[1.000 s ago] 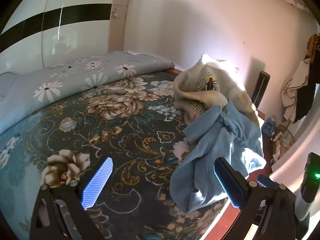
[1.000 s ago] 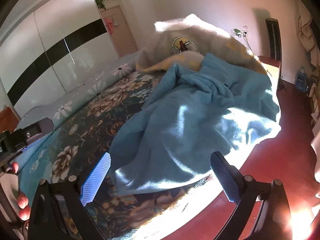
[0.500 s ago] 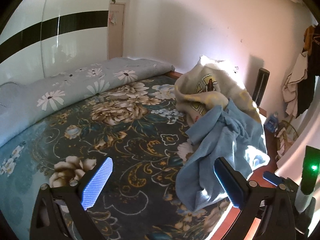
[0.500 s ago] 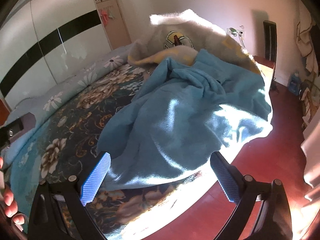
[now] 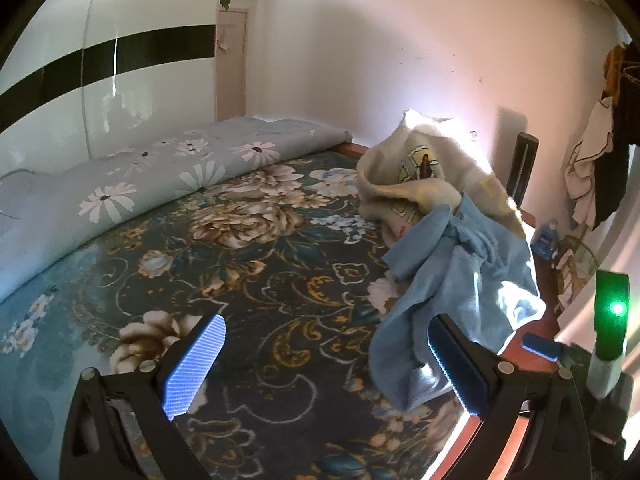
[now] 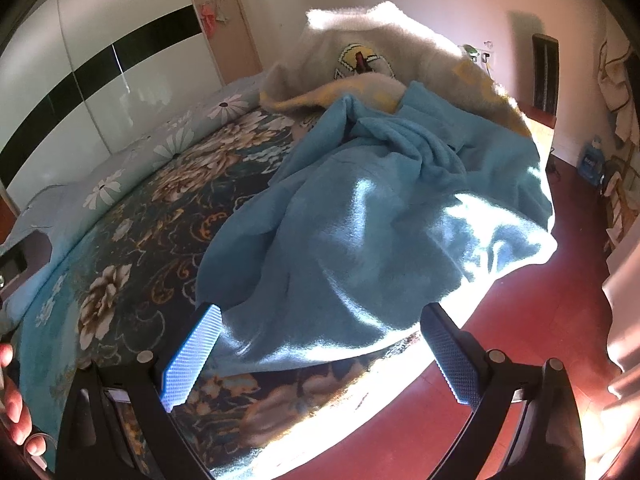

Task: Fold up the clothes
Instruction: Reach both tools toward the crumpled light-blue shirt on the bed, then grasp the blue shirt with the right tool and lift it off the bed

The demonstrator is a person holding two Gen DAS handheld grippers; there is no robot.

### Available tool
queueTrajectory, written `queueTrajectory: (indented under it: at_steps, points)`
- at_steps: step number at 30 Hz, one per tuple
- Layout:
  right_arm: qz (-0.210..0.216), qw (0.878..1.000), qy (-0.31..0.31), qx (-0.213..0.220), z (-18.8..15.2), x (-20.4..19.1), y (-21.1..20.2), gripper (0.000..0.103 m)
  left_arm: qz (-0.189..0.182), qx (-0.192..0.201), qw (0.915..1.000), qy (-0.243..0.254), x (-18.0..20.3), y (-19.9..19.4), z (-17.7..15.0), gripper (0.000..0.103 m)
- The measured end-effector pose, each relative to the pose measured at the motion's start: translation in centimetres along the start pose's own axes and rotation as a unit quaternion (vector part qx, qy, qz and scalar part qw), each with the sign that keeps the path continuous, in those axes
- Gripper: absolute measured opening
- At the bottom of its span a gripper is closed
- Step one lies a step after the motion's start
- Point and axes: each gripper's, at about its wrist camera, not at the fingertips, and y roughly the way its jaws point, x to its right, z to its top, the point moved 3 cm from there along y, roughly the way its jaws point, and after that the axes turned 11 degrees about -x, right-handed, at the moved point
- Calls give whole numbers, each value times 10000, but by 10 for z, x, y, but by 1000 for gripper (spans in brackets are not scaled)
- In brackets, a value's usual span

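Observation:
A crumpled light blue garment (image 5: 448,288) (image 6: 380,216) lies heaped at the right edge of a bed with a dark floral cover (image 5: 256,280) (image 6: 140,208). Behind it is piled a cream and yellow blanket with a cartoon print (image 5: 420,176) (image 6: 380,64). My left gripper (image 5: 326,368) hangs open over the bed, its right finger close to the garment's lower edge. My right gripper (image 6: 320,360) is open too, low at the near hem of the blue garment, with nothing between its fingers.
A rolled grey daisy-print quilt (image 5: 132,184) lies along the far side of the bed by white wardrobe doors (image 5: 80,80). Red floor (image 6: 540,340) runs beside the bed. Clothes hang at the right wall (image 5: 600,152). A hand (image 6: 12,400) shows at the left edge.
Both views have pulled back and tilted slightly; the blue garment now sits a little lower and further right in the left view. The right gripper has crept closer to the hem. Nothing was gripped.

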Motion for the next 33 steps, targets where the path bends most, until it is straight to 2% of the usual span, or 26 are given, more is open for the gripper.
queueTrajectory:
  at_steps: [6,9,11,12,14,15,16,18,19,20,23,28,33]
  points:
    - [40,9997,234,-43,7,6,10,100,95,3,9993,-371,-43,-15,-23,103]
    - [14,9993,345,-166,14,11,23,91,186,-28,9974,-689,-74,-24,-42,103]
    - [-2,9989,403,-230,21,14,33,75,280,-30,9950,-955,-98,-33,-57,103]
    - [-30,9986,434,-292,25,16,41,71,349,-28,9935,-1086,-109,-37,-64,103]
    - [-58,9973,546,-483,29,20,55,52,490,-15,9898,-1339,-129,-45,-77,103]
    - [-19,9960,633,-630,30,21,64,47,608,-27,9870,-1486,-141,-48,-84,103]
    - [43,9953,696,-672,29,20,68,35,709,-12,9840,-1634,-153,-52,-92,103]
    - [174,9944,816,-651,29,19,70,26,851,22,9779,-1908,-172,-60,-105,103]
    - [319,9938,893,-575,29,19,66,14,845,31,9752,-2046,-181,-63,-110,103]
    - [489,9928,958,-523,30,19,62,11,839,40,9722,-2184,-190,-66,-116,103]
    - [1003,9893,952,-462,34,14,50,7,754,96,9641,-2546,-212,-76,-129,103]
    - [1637,9839,653,-304,41,-11,22,5,708,225,9553,-2861,-233,-87,-140,103]
    - [2284,9731,12,-283,50,-70,2,4,665,332,9488,-3071,-249,-98,-151,103]
